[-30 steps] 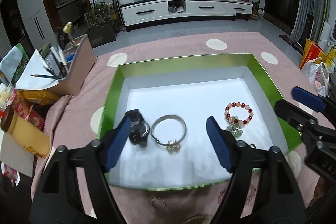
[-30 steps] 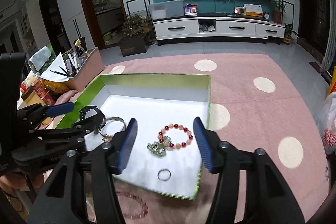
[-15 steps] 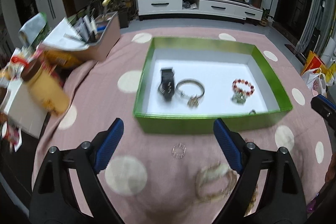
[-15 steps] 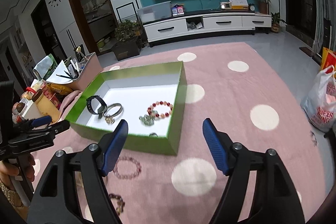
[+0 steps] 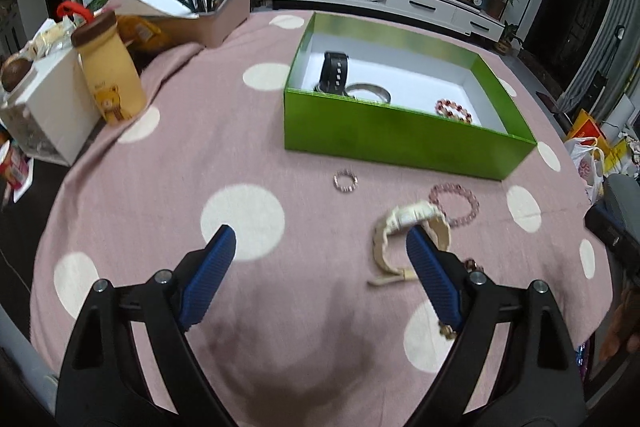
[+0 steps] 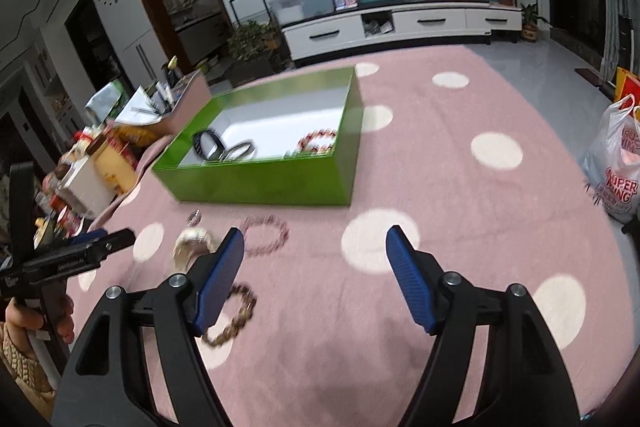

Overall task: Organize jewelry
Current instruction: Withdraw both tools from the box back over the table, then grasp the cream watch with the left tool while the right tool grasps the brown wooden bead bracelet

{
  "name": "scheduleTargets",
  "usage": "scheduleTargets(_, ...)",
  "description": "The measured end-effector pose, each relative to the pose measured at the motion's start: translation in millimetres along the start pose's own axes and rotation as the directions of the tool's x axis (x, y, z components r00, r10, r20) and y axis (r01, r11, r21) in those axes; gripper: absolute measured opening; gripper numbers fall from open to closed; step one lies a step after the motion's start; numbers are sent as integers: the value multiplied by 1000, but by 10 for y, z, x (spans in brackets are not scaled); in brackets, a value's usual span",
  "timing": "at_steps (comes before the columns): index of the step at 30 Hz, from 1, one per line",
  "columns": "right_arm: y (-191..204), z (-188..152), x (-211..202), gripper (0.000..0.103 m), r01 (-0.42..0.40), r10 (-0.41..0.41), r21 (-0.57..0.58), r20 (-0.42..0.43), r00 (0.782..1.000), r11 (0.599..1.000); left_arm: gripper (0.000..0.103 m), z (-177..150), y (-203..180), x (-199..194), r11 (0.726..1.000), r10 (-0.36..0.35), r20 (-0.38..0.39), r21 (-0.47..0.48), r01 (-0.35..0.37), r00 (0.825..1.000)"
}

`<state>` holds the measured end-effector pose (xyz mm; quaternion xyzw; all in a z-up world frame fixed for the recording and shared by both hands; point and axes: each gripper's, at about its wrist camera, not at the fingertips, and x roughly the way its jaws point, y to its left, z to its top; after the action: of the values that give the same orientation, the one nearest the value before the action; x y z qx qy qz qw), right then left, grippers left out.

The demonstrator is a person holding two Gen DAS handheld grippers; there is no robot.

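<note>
Jewelry waiting to be sorted lies loose on the pink worktop (image 5: 248, 155) at about 6 o'clock from the green box (image 5: 396, 131): the cream watch (image 5: 412, 227) rests on its side, its band's long axis running roughly 1 to 7 o'clock, probably next for pickup. Both the left hand-held gripper (image 5: 320, 263) and the right hand-held gripper (image 6: 316, 267) hover wide and empty.

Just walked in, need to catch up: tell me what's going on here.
A person with a gripper in each hand is sorting jewelry into a green box. A black band, bangle and red bracelet are inside. A cream watch, pink bracelet, small ring and brown bracelet lie on the cloth. Left gripper and right gripper are open, empty.
</note>
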<state>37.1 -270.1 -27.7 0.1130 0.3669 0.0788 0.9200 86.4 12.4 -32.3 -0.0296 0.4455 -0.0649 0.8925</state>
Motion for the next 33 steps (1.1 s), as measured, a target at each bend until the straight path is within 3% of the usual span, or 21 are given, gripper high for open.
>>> scheduleTargets(12,376,-443,337,73,-77,67,-67,-142,988,995,88,-225,-98,120,1000,-11,-45,11,12,999)
scheduleTargets(16,502,-513,505,56,-72,54,-107,-163,985,992,88,-228,-151,191,1000,-15,-53,20,16,998)
scheduleTargets(25,666,-590,709,37,-34,5,-187,-150,989,982,83,-169,-274,350,999,-15,-56,39,18,998)
scheduleTargets(33,726,-610,751,17,54,-86,-287,-103,991,956,59,-111,-440,522,996,3,-67,89,3,998)
